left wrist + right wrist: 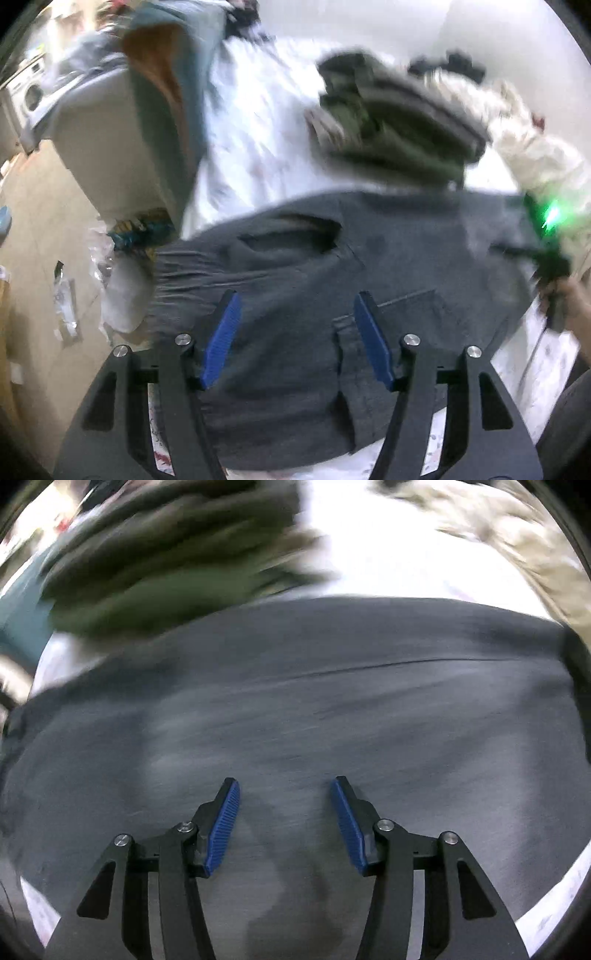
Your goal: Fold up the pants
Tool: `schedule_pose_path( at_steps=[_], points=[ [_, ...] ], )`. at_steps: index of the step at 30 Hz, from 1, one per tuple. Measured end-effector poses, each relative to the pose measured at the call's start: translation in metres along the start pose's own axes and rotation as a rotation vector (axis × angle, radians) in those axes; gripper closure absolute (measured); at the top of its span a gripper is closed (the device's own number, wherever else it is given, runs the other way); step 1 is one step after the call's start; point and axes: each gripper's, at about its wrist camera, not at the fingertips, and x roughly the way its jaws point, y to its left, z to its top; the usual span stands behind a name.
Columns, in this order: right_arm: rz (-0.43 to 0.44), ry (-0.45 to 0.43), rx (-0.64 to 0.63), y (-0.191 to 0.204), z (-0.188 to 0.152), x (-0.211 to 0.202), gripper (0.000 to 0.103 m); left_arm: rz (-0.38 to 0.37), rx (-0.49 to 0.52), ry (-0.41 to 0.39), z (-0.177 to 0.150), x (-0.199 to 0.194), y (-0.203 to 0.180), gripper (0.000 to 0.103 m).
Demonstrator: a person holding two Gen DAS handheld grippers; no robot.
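Grey pants (295,266) lie spread across the white sheet (255,147), filling the lower half of my left view and nearly all of my right view (295,709). A pocket slit gapes near the top edge in the left view; a long seam runs across the cloth in the right view.

My left gripper (297,341) hangs over the pants, jaws about half open, nothing between the blue pads (221,343); I cannot tell whether the tips touch the cloth. My right gripper (285,825) is also over the pants, jaws roughly half open, nothing held.

Beyond the pants: a folded olive garment (391,110) on the sheet, just past the far edge. Cream clothing (517,125) lies to its right. A teal garment (166,85) drapes over a grey bin (107,147) at left. At the right edge of the left view, a hand (570,306) grips a dark handle with a green light (552,216) (heavily blurred). Both views are smeared
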Motion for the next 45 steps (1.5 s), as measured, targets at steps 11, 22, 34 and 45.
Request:
schedule_pose_path(
  at_steps=[11, 22, 34, 45],
  points=[
    [-0.120, -0.042, 0.277, -0.247, -0.003, -0.048, 0.048, 0.129, -0.057, 0.060, 0.010, 0.056, -0.045, 0.043],
    [-0.429, -0.347, 0.429, -0.381, 0.068, -0.127, 0.046, 0.173, -0.038, 0.062, -0.009, 0.070, -0.049, 0.042],
    [-0.221, -0.095, 0.625, -0.442, -0.053, -0.110, 0.016, 0.137, -0.043, 0.058, -0.014, 0.067, -0.043, 0.041],
    [-0.251, -0.217, 0.507, -0.403, -0.024, -0.181, 0.098, 0.144, 0.011, 0.068, -0.014, 0.072, -0.045, 0.040]
  ],
)
